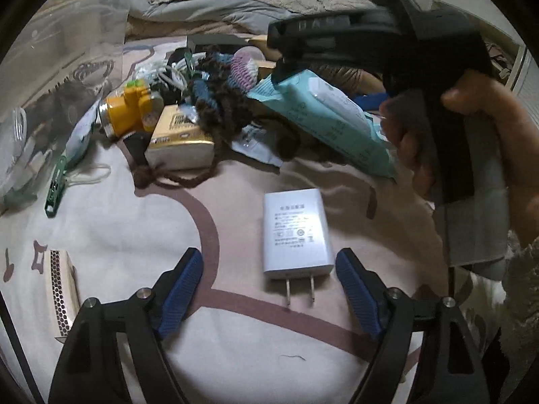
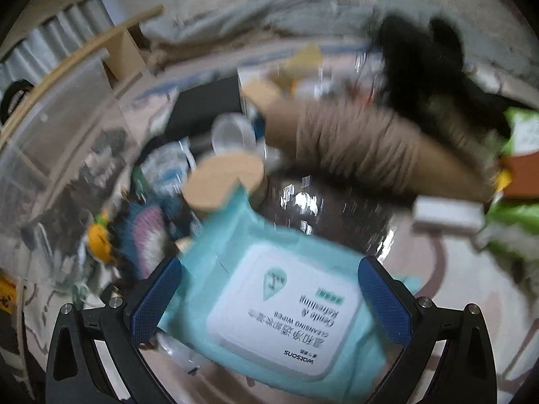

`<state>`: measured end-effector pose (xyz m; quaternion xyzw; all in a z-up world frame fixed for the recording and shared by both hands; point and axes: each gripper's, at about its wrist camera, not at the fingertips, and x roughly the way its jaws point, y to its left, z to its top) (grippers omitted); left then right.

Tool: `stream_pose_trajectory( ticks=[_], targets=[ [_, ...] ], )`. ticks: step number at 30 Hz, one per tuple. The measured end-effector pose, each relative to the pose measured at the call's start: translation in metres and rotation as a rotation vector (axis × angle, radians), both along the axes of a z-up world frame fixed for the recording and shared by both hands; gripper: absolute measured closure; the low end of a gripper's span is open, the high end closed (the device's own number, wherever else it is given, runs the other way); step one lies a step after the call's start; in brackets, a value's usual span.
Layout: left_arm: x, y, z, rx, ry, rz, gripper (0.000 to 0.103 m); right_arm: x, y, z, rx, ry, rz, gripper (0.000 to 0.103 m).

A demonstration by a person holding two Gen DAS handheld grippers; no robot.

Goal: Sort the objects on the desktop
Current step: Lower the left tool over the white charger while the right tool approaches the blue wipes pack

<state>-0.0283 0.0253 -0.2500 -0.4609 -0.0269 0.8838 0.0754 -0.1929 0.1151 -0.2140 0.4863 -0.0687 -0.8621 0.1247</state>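
Observation:
A white charger plug (image 1: 295, 232) lies flat on the patterned cloth (image 1: 111, 235), prongs toward the camera. My left gripper (image 1: 269, 271) is open around its near end; the blue pads (image 1: 184, 286) do not touch it. A teal wipes pack (image 2: 283, 306) with a white lid fills the span of my right gripper (image 2: 269, 298), which is shut on its two long sides. In the left wrist view that wipes pack (image 1: 323, 118) hangs tilted over the pile, under the right gripper (image 1: 286, 54), which a hand (image 1: 471, 124) holds.
The pile behind holds a yellow headlamp (image 1: 129, 111), a yellow box (image 1: 178, 141), brown yarn (image 1: 219, 101) and a green clip (image 1: 55, 185). A clear bin (image 1: 40, 67) stands at the left. A cork-lidded jar (image 2: 224, 181), a yarn cone (image 2: 363, 148) and a white box (image 2: 448, 215) lie beyond the pack.

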Motion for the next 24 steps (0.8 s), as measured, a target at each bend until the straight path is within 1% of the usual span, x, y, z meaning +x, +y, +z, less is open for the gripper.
stream_pose_trajectory(
  ticks=[1, 5, 8, 13, 15, 17, 21, 24],
  targets=[
    [-0.001, 0.0, -0.001, 0.003, -0.002, -0.001, 0.019, 0.004, 0.002, 0.0, 0.018, 0.006, -0.003, 0.0],
    [-0.004, 0.001, -0.004, -0.009, -0.009, -0.011, 0.013, 0.022, 0.021, -0.003, 0.011, -0.002, 0.002, 0.0],
    [-0.005, 0.002, -0.006, -0.018, -0.013, -0.018, 0.011, 0.039, 0.032, -0.008, 0.044, 0.013, 0.006, 0.0],
    [-0.007, -0.003, -0.007, 0.011, -0.025, -0.021, 0.008, 0.062, 0.051, -0.016, 0.081, 0.024, 0.01, 0.0],
    [-0.009, -0.004, -0.008, 0.014, -0.029, -0.027, 0.006, 0.07, 0.058, -0.017, 0.093, 0.024, 0.013, 0.0],
    [-0.007, -0.002, -0.008, 0.018, -0.035, -0.036, 0.001, 0.077, 0.065, -0.017, 0.104, 0.025, 0.019, 0.0],
    [-0.005, 0.001, -0.008, 0.029, -0.047, -0.044, 0.0, 0.089, 0.078, -0.017, 0.097, 0.025, 0.02, 0.0],
    [-0.004, 0.0, -0.007, 0.036, -0.044, -0.041, 0.0, 0.1, 0.086, -0.014, 0.092, 0.059, 0.028, 0.0]
  ],
)
